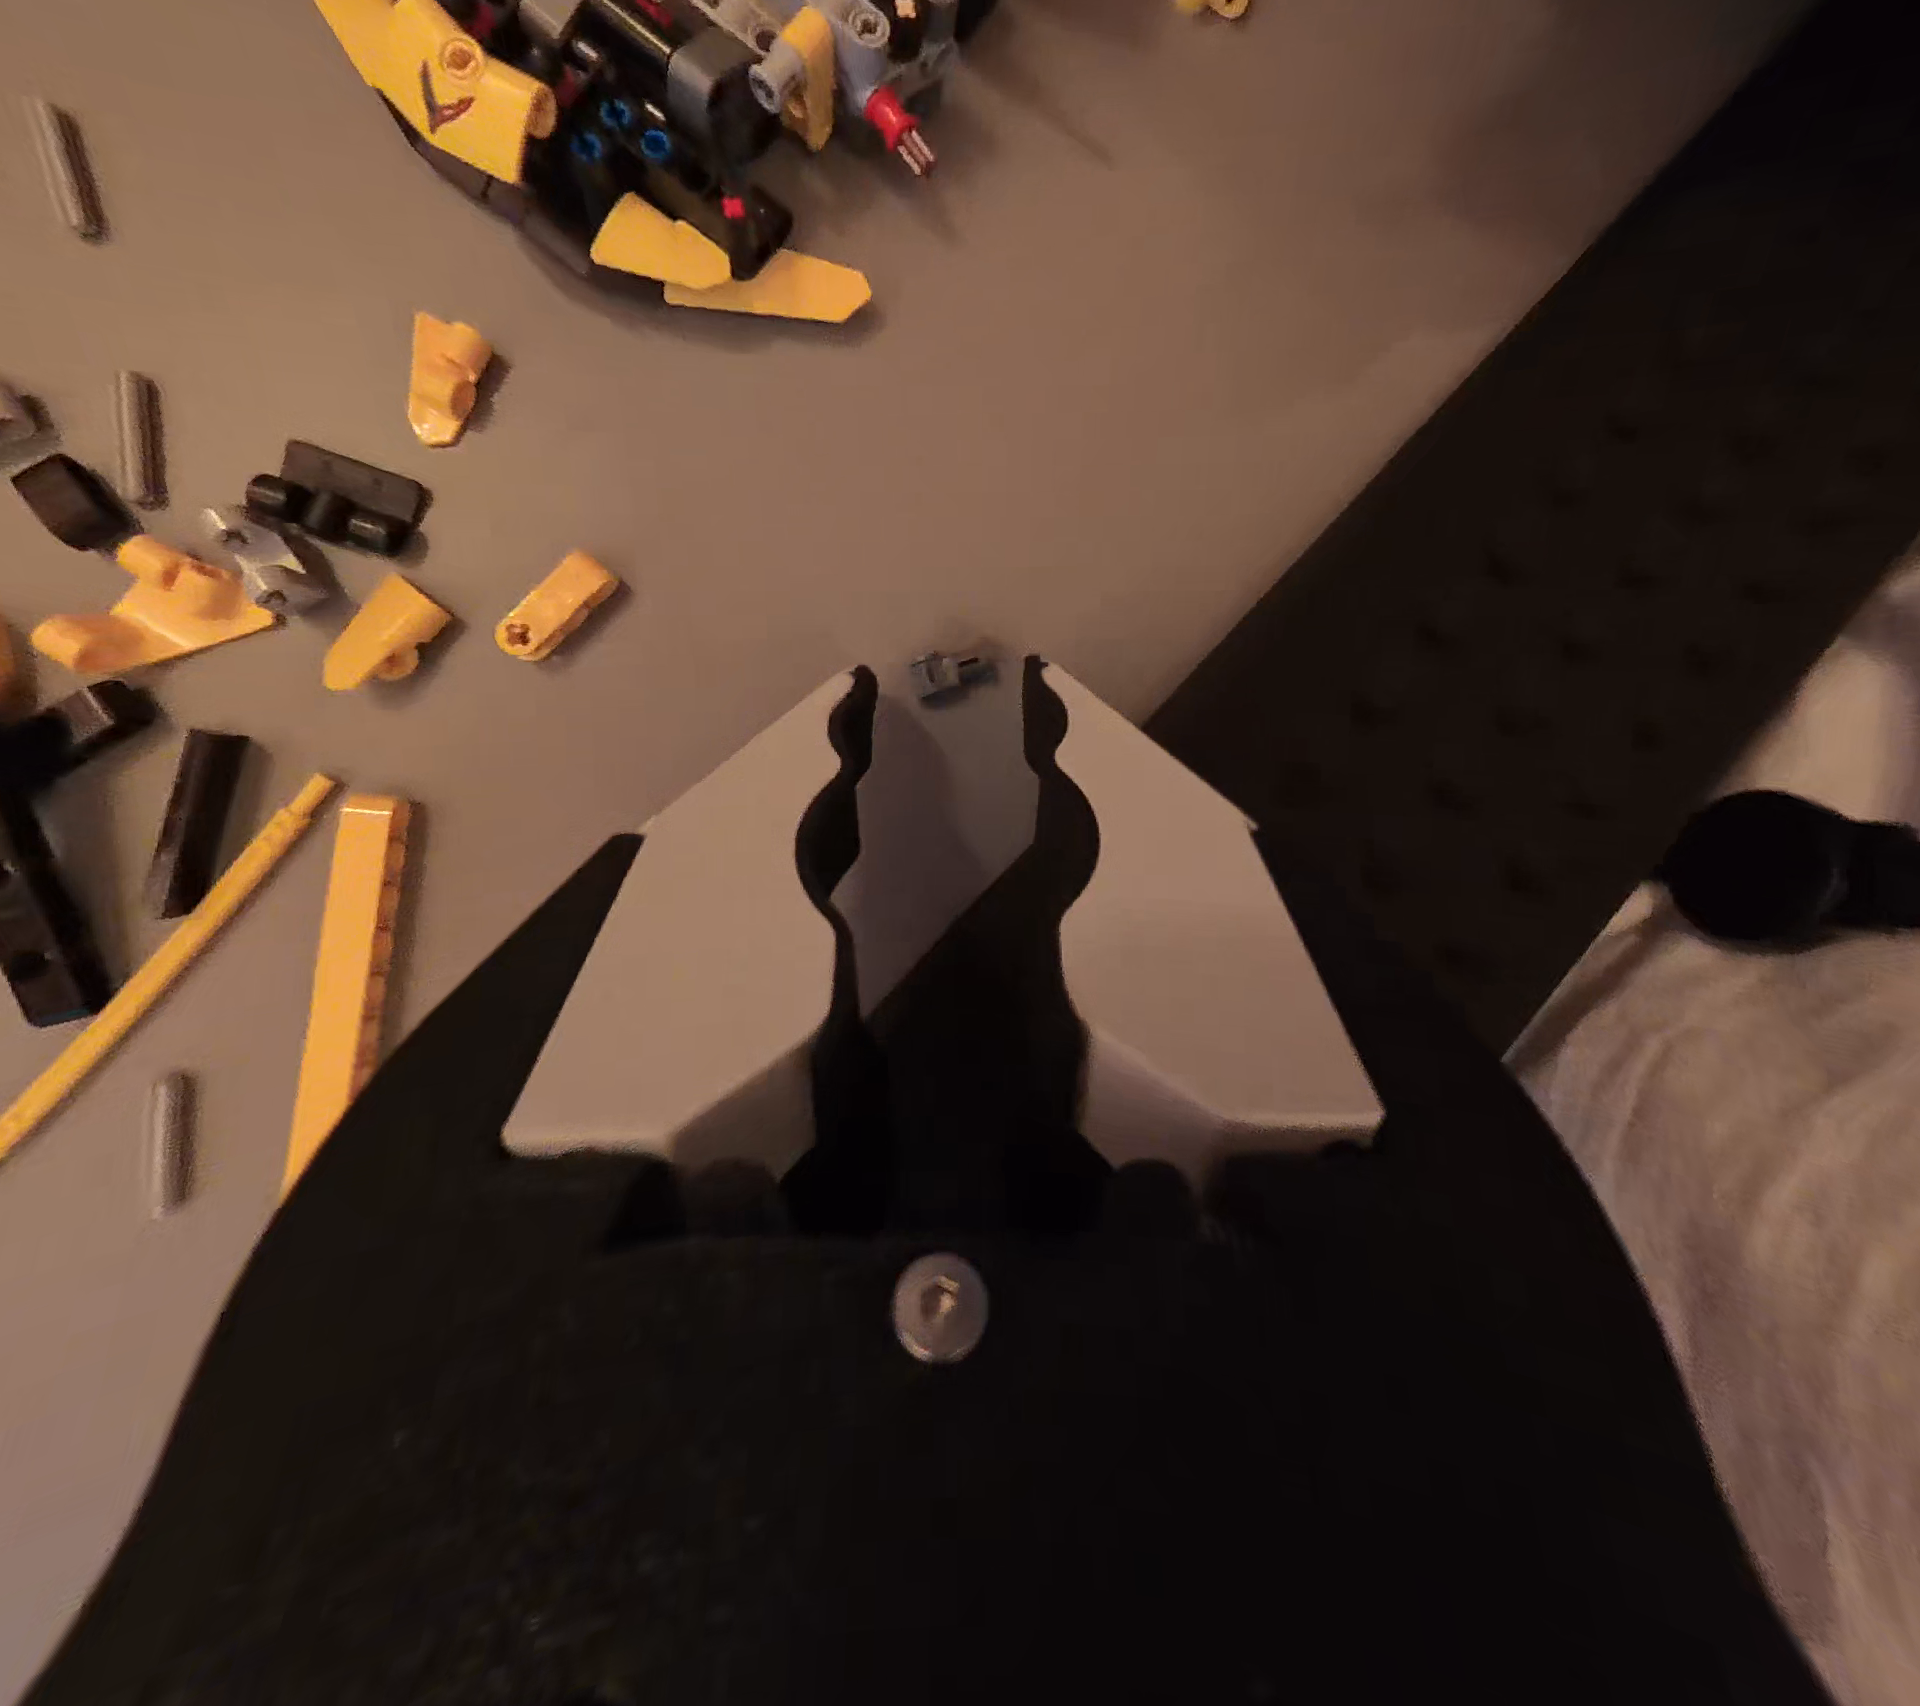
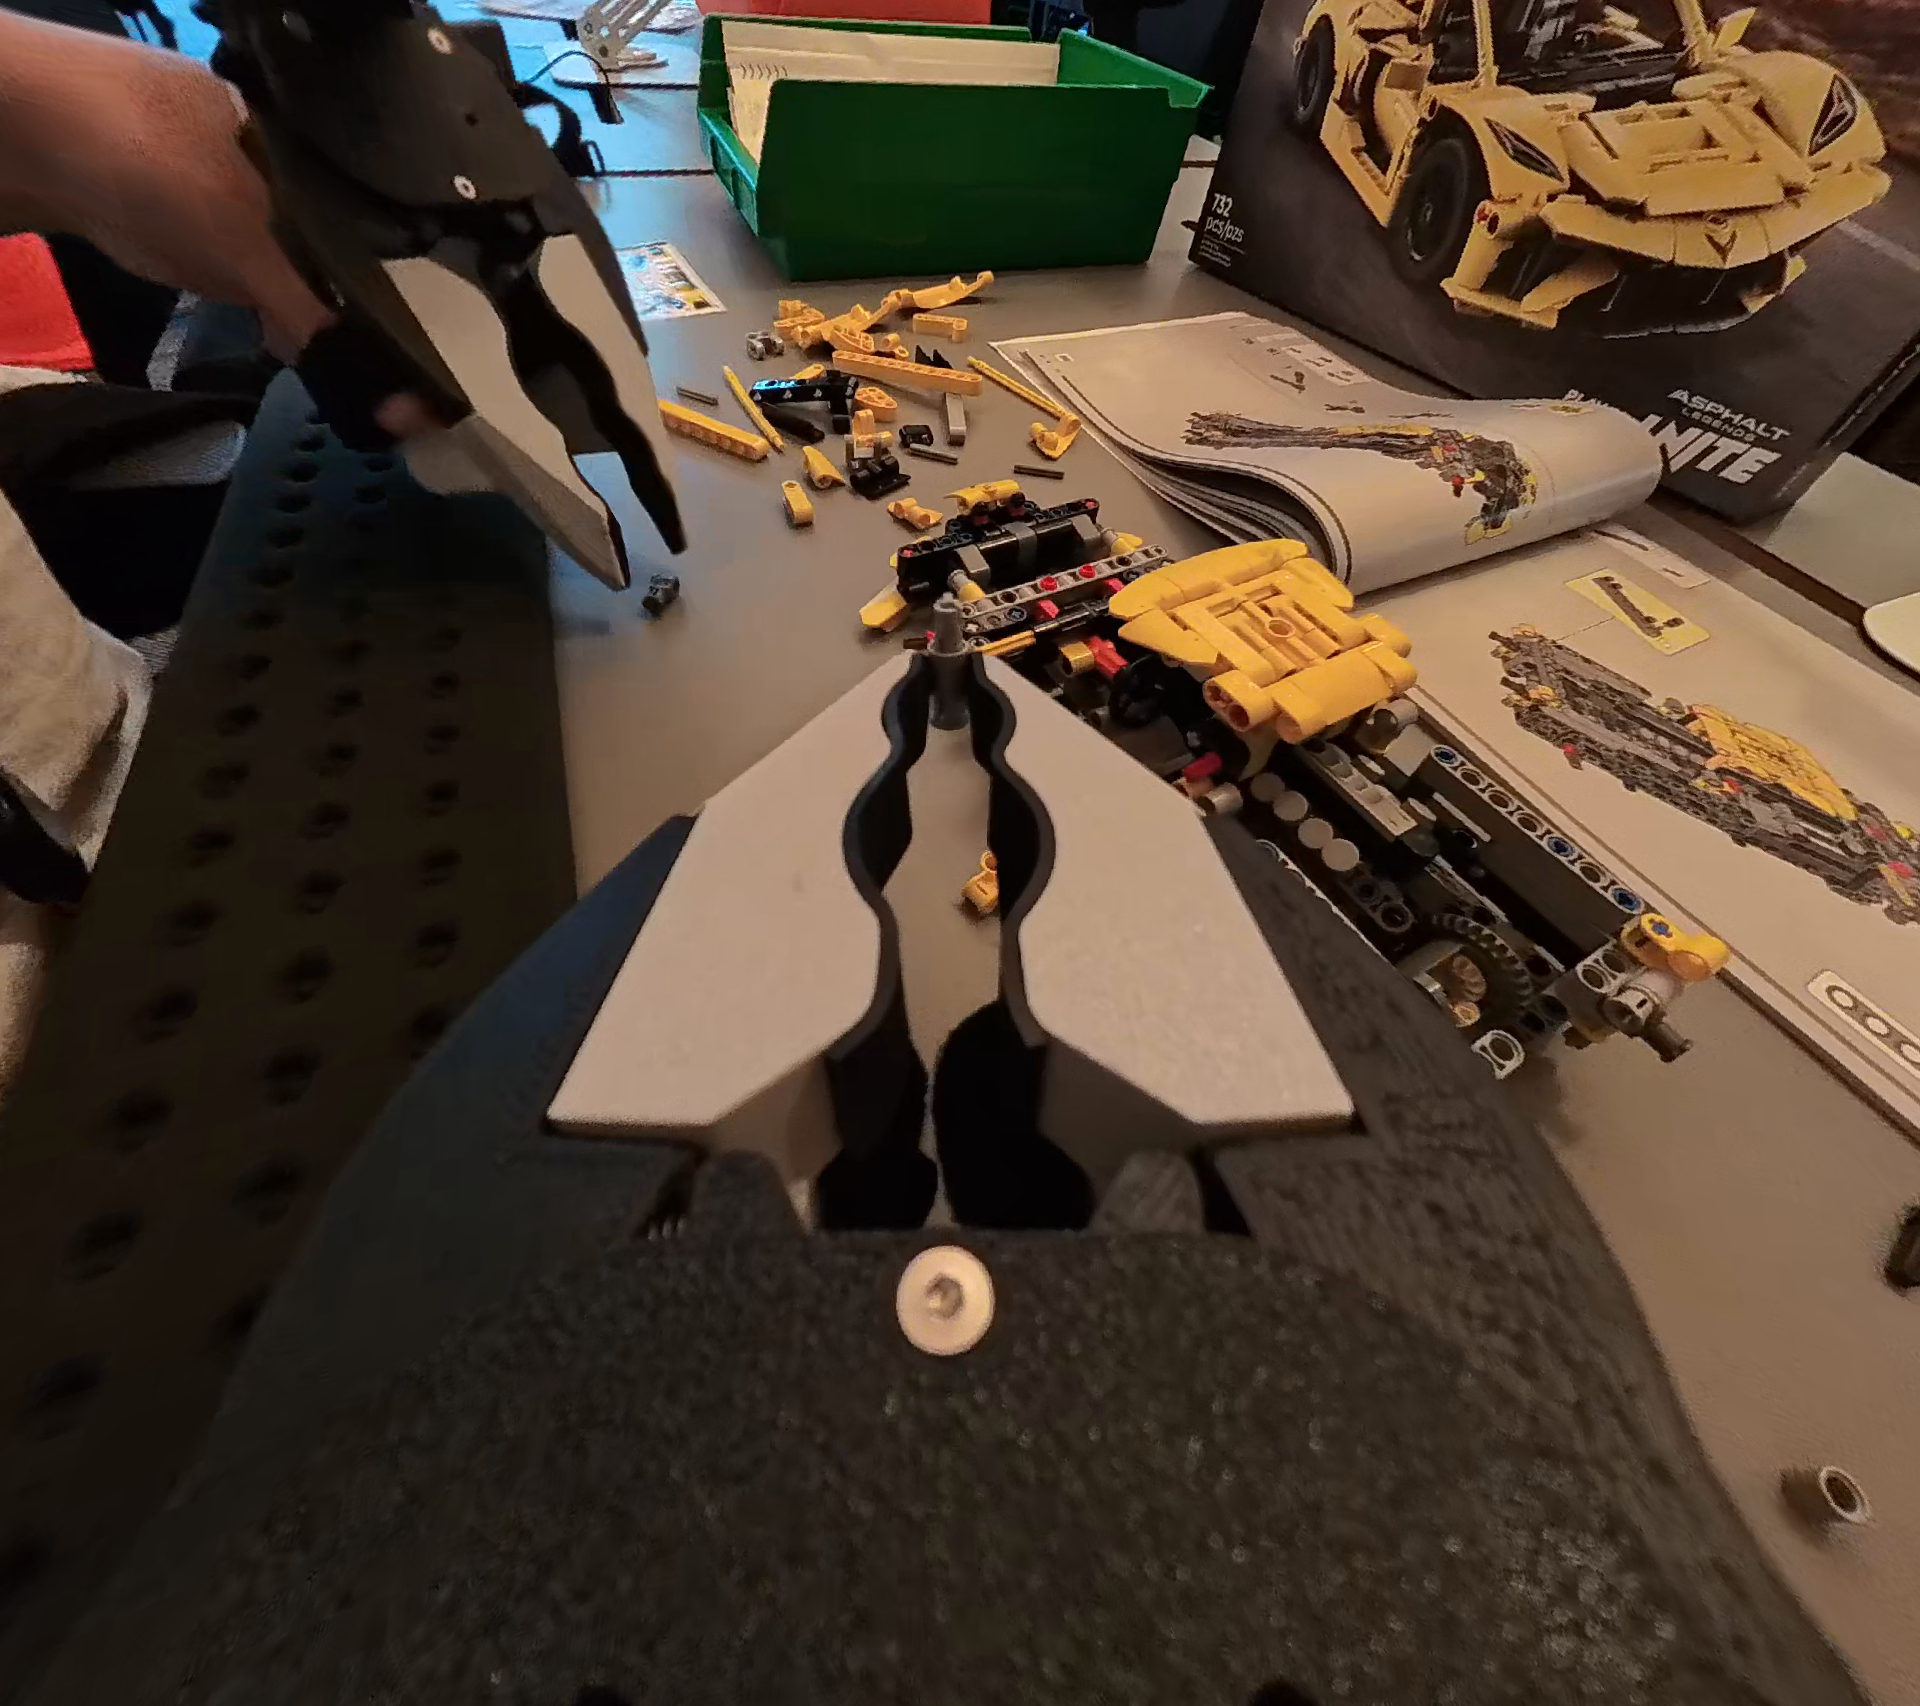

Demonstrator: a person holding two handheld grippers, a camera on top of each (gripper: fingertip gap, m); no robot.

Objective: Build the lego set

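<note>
Claw tips of the right claw (image 2: pixel 948 669) are pinching a small dark grey plastic axle pin (image 2: pixel 947 657), standing upright above the half-built yellow and black plastic car model (image 2: pixel 1247 721) on the grey worktop (image 2: pixel 727 721). Farther left, the left claw (image 1: pixel 943 671) is hanging spread over a tiny grey-blue plastic connector (image 1: pixel 951 675) near the worktop's edge. Beyond, loose yellow and black plastic pieces (image 2: pixel 862 399) are lying before a green plastic bin (image 2: pixel 935 170).

Left tool (image 1: pixel 943 669) hangs open just above a small grey piece (image 1: pixel 951 677) on the table (image 1: pixel 1039 409)
</note>
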